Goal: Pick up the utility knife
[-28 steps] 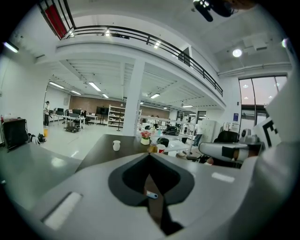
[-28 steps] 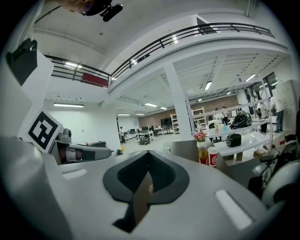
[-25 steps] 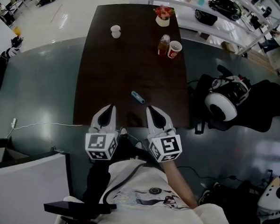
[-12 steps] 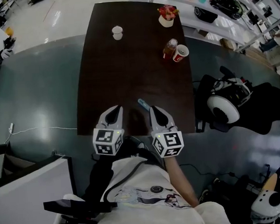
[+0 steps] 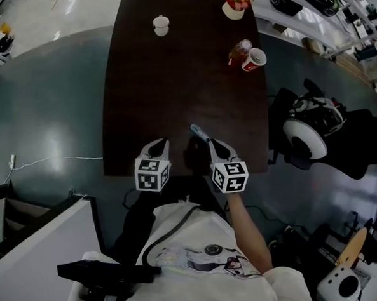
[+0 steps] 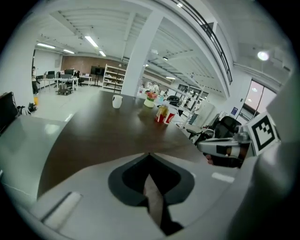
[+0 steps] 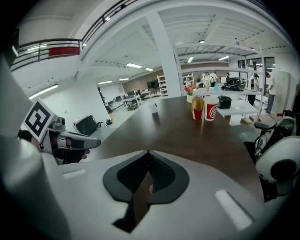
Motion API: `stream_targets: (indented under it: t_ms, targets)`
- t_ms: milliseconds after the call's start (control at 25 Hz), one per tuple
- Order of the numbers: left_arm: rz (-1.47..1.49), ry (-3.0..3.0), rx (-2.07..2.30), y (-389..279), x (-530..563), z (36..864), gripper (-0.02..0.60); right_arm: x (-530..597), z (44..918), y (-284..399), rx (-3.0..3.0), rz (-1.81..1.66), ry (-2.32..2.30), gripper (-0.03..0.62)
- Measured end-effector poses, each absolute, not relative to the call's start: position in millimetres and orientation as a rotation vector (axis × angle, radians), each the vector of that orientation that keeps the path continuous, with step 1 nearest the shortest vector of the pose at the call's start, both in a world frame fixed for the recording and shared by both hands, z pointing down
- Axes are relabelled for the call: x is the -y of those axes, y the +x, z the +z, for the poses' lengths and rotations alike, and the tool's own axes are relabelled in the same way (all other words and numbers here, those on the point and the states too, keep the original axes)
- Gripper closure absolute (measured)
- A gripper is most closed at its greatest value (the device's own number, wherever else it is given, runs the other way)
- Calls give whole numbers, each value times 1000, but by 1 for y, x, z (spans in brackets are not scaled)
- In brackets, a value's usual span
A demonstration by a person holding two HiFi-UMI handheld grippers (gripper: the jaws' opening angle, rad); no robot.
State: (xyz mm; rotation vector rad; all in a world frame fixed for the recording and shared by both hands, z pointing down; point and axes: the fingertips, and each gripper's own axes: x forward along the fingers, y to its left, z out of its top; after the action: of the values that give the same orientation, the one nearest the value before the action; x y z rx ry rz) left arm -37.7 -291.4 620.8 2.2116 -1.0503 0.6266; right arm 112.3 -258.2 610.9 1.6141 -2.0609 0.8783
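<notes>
**Utility knife (image 5: 199,132) lying untouched near the close end of the table (image 5: 172,84), both grippers shut and empty**

The knife was seen flat on the dark top, just ahead of the right gripper (image 5: 212,143), with the left gripper (image 5: 163,144) further to the side. Both pairs of jaws were pressed together on nothing. The knife was judged light, stiff and smooth-sided, best pinched across the middle of its handle. Its blade end could not be made out, and it was hidden in both gripper views.
</notes>
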Motion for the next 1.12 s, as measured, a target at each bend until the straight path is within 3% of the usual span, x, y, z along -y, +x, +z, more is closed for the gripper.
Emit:
stream_targets:
  t_ms: [480,1120]
  targets:
    - [781,2016,1024,-16,295,700,583,266,701,127,1944,1058,1388,586]
    - [816,1944,998,-12,296,708,583,275,741,113,1925,967,1106,522]
